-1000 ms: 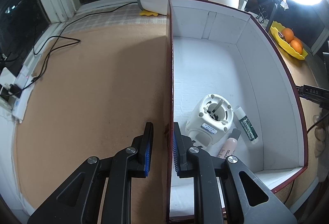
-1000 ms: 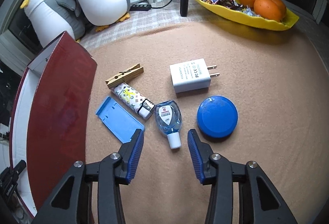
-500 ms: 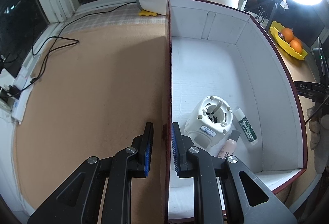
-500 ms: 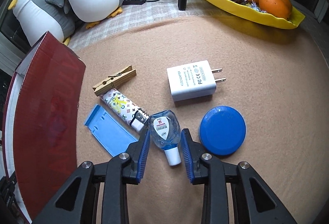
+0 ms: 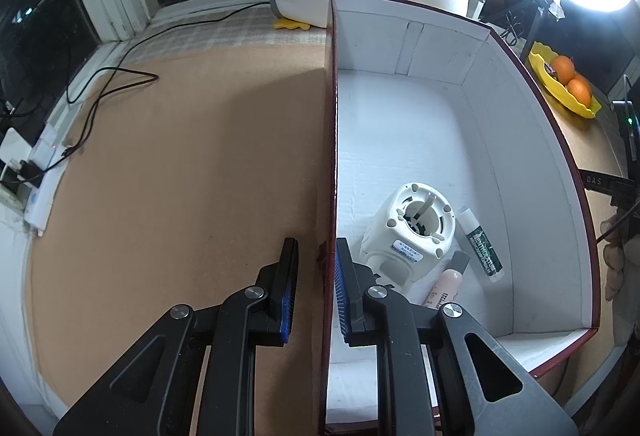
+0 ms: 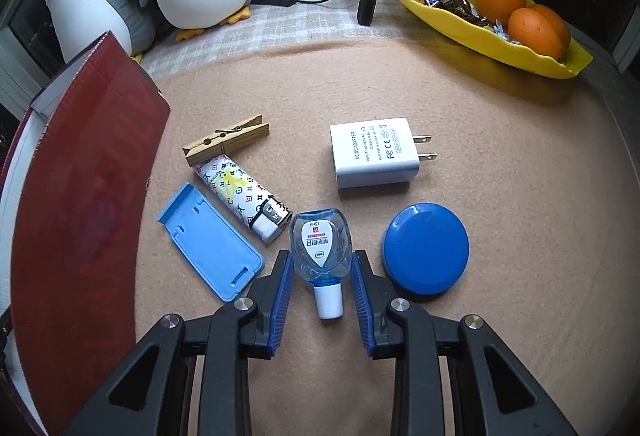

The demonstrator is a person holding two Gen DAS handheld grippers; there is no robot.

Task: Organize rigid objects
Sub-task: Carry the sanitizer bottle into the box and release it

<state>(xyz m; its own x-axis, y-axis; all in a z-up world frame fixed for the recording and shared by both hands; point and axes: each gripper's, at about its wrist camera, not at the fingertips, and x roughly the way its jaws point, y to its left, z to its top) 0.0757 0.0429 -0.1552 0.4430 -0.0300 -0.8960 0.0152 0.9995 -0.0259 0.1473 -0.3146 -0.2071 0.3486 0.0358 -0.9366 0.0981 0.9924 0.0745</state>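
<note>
Since a second ago the right gripper [image 6: 318, 294] has narrowed from wide onto the small sanitizer bottle [image 6: 321, 250] on the desk [image 6: 500, 236], both pads touching its sides. At ten o'clock lies the lighter [image 6: 240, 192], at one o'clock the charger [image 6: 374, 152]. Left gripper [image 5: 316, 288] stays clamped narrowly on the box [image 5: 330, 156] wall.

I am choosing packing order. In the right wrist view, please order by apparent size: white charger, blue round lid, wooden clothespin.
1. white charger
2. blue round lid, nearly alike; it lies nearer the camera, so this order is unsure
3. wooden clothespin
</note>
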